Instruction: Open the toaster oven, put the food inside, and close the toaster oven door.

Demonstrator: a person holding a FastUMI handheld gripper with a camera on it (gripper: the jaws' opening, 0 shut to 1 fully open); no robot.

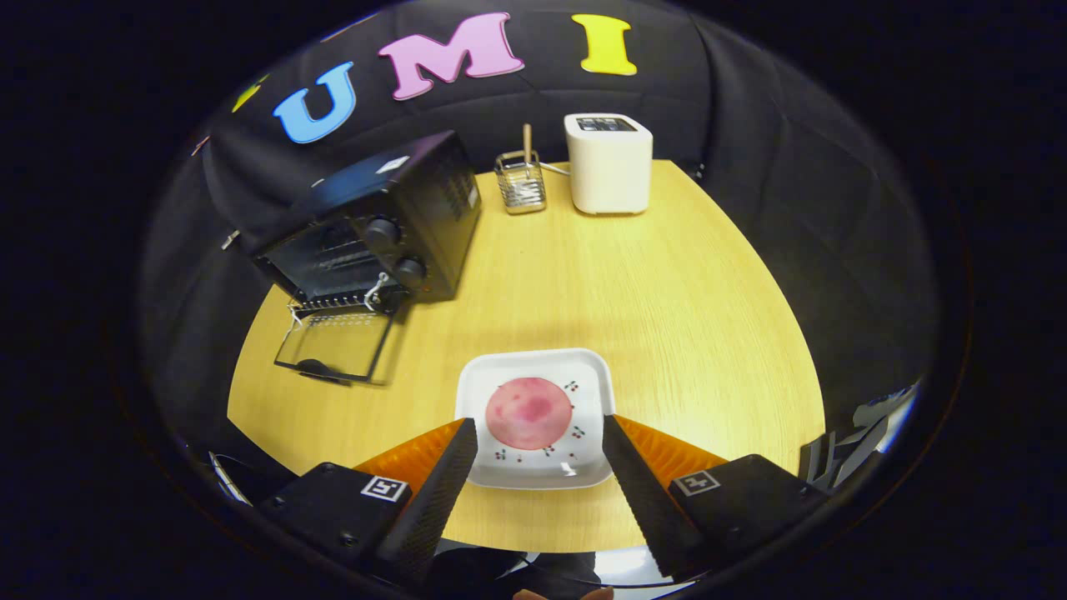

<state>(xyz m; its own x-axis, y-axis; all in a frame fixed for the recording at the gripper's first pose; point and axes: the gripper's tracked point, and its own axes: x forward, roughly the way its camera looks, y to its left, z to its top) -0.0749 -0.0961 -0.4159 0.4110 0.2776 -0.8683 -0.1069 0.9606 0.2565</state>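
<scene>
Yellow wood makes up the table [667, 317], with black cloth hanging all around behind it.

On the near part of the table sits a white square plate [533, 375]. A round pink slice of food [528, 412] lies flat in the middle of the plate. Little dark cherry pictures dot the plate around the food.

The gripper [538, 435] is wide open. Its two fingers reach over the near corners of the plate, one on each side, and the food sits between them. The fingers hold nothing and do not touch the food.

Farther away and to the left stands the black toaster oven [392, 225]. It is well apart from the plate. Its glass door [338, 342] is open and lies flat on the table in front of it. Wire racks show inside. Two round knobs [396, 250] sit on its right side.

At the far end of the table stands a white toaster [608, 167]. Just beside it on the left is a small wire basket [521, 187] with a wooden stick standing up from it
</scene>
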